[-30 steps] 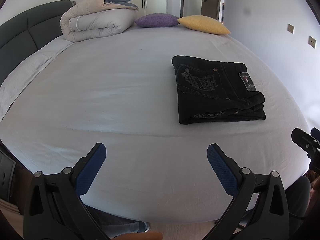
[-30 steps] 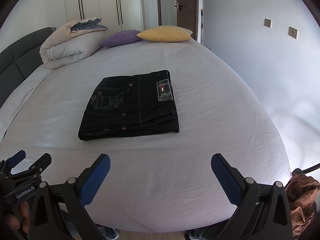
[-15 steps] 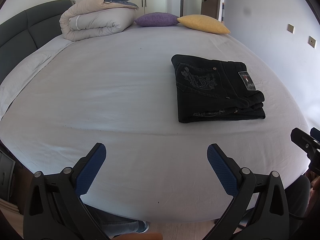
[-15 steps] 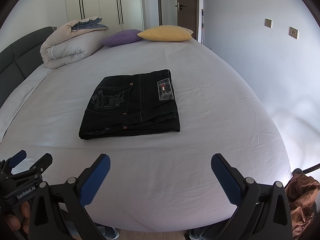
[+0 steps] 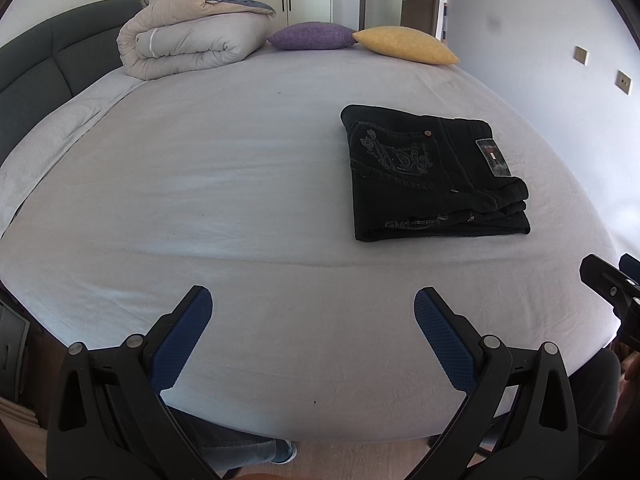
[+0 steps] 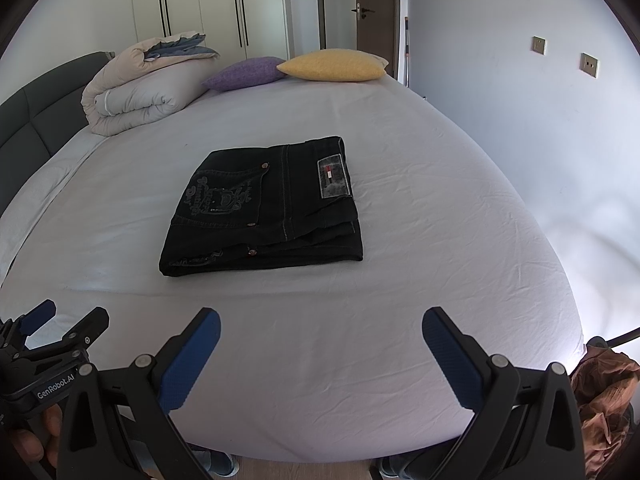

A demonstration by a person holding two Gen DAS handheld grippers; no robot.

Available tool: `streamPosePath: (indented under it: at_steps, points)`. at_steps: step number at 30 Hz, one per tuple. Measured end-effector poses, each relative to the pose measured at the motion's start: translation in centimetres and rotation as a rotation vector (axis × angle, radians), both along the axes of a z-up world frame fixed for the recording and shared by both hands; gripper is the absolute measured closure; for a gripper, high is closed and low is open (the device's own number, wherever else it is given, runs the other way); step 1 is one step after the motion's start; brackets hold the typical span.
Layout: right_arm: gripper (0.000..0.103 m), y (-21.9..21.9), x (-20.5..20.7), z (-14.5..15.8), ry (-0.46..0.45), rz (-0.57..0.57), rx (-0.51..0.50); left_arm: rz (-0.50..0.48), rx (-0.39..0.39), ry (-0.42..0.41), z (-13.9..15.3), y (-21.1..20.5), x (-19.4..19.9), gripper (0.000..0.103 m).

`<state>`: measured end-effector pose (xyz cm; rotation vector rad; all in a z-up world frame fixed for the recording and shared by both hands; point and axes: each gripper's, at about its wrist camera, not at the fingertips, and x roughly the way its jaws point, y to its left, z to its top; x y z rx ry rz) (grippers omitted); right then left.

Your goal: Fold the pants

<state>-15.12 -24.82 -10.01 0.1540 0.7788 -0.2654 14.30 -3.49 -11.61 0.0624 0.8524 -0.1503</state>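
Black pants (image 5: pixel 432 176) (image 6: pixel 268 208) lie folded into a compact stack on the white bed, back pocket embroidery and label patch facing up. My left gripper (image 5: pixel 312 304) hangs open over the near edge of the bed, well short of the pants and to their left. My right gripper (image 6: pixel 320 324) is also open, nearer the pants and just in front of them, with nothing between its fingers. Each gripper shows at the edge of the other's view: the right one (image 5: pixel 612 284), the left one (image 6: pixel 60 328).
The bed sheet (image 5: pixel 224 184) spreads wide around the pants. A rolled duvet (image 5: pixel 188 48), a purple pillow (image 5: pixel 312 36) and a yellow pillow (image 5: pixel 404 44) lie at the far end. A dark headboard (image 5: pixel 36 64) runs along the left. A brown cloth (image 6: pixel 604 384) sits off the bed's right corner.
Both grippers have drifted very slightly; the pants sit a touch higher in the right wrist view. Nothing was grasped or released.
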Motion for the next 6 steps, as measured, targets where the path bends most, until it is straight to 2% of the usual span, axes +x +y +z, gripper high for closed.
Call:
streamPosePath:
  at_steps: [6]
  points:
    - [0.0, 0.01, -0.02, -0.12, 0.002, 0.002, 0.003, 0.0, 0.0, -0.007, 0.04, -0.03, 0.15, 0.0]
